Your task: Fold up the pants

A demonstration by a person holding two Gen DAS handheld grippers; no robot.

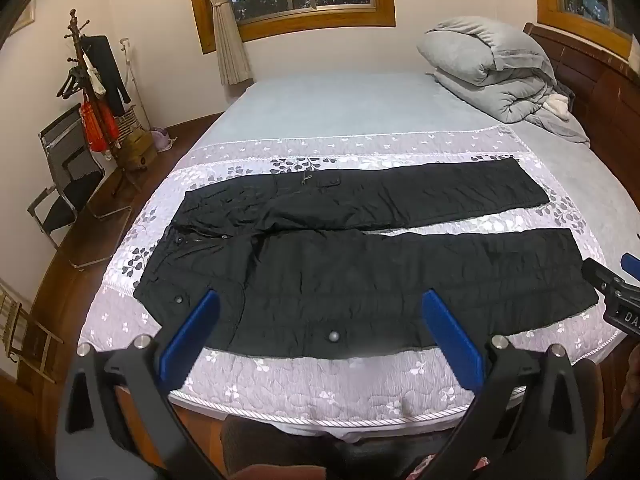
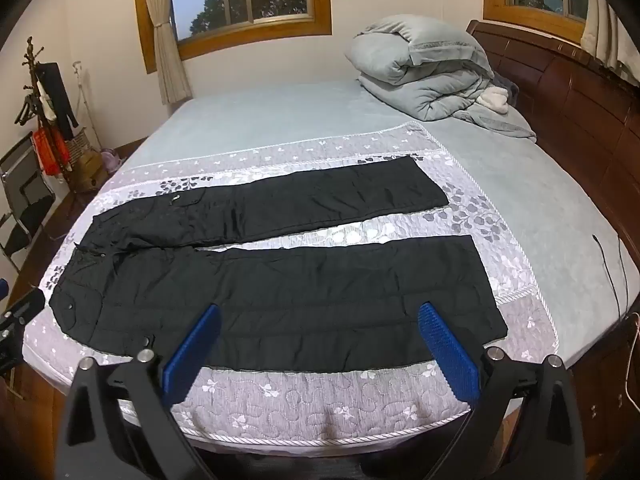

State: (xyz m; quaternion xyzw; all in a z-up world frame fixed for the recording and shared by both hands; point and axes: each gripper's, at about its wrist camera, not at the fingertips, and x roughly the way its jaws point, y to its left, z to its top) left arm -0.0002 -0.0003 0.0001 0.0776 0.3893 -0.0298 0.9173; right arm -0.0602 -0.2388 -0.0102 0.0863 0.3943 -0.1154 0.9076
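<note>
Black pants (image 1: 360,272) lie spread flat on the bed's purple floral quilt (image 1: 320,376), waistband to the left, both legs pointing right with a gap between them. They also show in the right wrist view (image 2: 280,288). My left gripper (image 1: 320,300) is open and empty, held above the near leg by the front edge. My right gripper (image 2: 320,312) is open and empty, held above the near leg further right. The right gripper's tip shows at the right edge of the left wrist view (image 1: 612,284).
A folded grey duvet (image 1: 488,64) sits at the bed's far right by the wooden headboard (image 2: 560,92). A coat stand (image 1: 92,92) and a folding chair (image 1: 68,176) stand on the floor at left. A cable (image 2: 608,276) lies on the sheet at right.
</note>
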